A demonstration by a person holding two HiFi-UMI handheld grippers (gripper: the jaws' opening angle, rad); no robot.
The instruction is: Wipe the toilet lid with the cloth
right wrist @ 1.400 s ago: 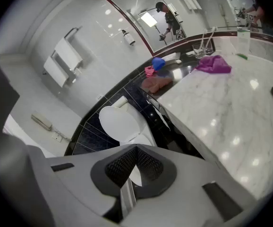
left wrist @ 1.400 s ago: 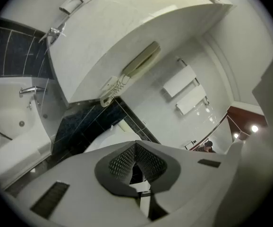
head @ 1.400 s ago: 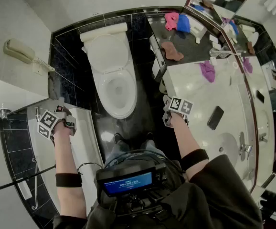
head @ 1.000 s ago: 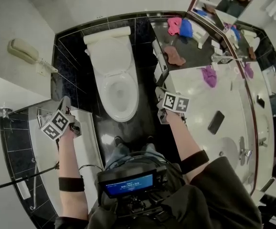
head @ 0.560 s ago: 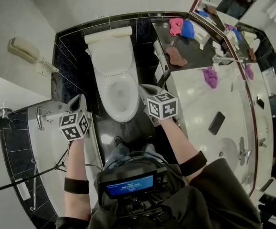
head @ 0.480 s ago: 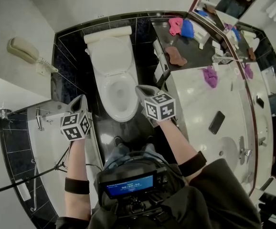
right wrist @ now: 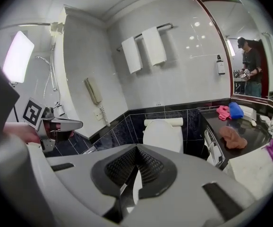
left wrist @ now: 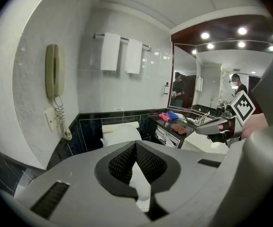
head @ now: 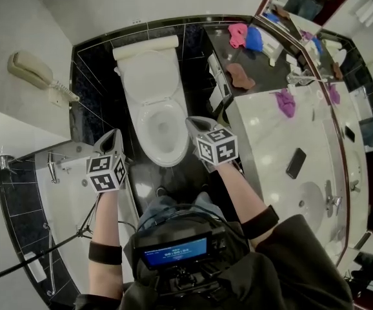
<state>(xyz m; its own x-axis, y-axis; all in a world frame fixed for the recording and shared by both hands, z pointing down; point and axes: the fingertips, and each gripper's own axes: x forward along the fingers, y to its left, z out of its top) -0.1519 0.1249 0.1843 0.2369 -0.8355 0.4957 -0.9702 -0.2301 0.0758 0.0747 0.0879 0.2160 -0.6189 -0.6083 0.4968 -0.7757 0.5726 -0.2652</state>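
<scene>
Flanking the white ceramic toilet [head: 146, 70], the left gripper [head: 113, 137] and right gripper [head: 193, 123] are hanging clenched and empty, the crumpled brown cloth [head: 238, 76] lying ungrasped beyond the right one.

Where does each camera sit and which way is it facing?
Head view: on the person's head, looking steeply down at the toilet; both forearms, left gripper and right gripper show.
Left gripper view: on the left gripper, facing the toilet over its shut jaws; right gripper at right.
Right gripper view: on the right gripper, toward the toilet; left gripper at left.
Shared: toilet in all three.
</scene>
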